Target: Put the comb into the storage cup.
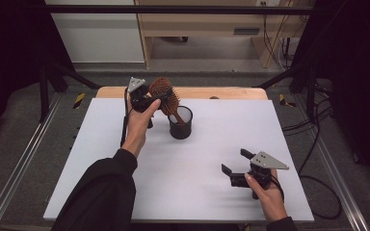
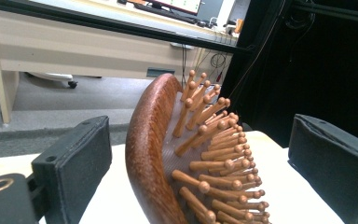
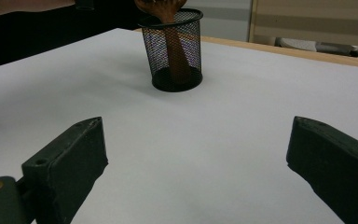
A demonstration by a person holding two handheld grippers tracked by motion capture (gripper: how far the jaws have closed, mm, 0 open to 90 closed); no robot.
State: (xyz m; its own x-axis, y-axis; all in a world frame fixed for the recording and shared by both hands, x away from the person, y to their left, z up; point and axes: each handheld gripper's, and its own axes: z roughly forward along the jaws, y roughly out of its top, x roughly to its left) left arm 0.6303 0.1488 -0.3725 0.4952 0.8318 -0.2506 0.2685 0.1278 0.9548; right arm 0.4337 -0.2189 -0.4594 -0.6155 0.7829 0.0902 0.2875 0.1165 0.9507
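**Hairbrush standing in the mesh cup, left tool around its head**

The left tool (image 1: 150,100) sits at the far side of the desk with its jaws spread wide on either side of the hairbrush (image 1: 165,95). In the left gripper view there is clear space between each black pad and the wood, so the jaws bracket the brush head (image 2: 168,154) without pressing on it. The right tool (image 1: 235,167) is also wide open and holds nothing; it hovers low over the near right part of the white desk (image 1: 212,144), well apart from the brush.

The brush stands handle down in a black mesh cup (image 1: 180,123), leaning, with the head above the rim. The right gripper view shows the handle (image 3: 177,51) through the mesh.

The brush looks stiff, wooden and fairly light. Its smooth curved back may slip, and the pegs give uneven purchase, so the rim edges of the head or the neck seem the better hold. The cup looks light and may tip.
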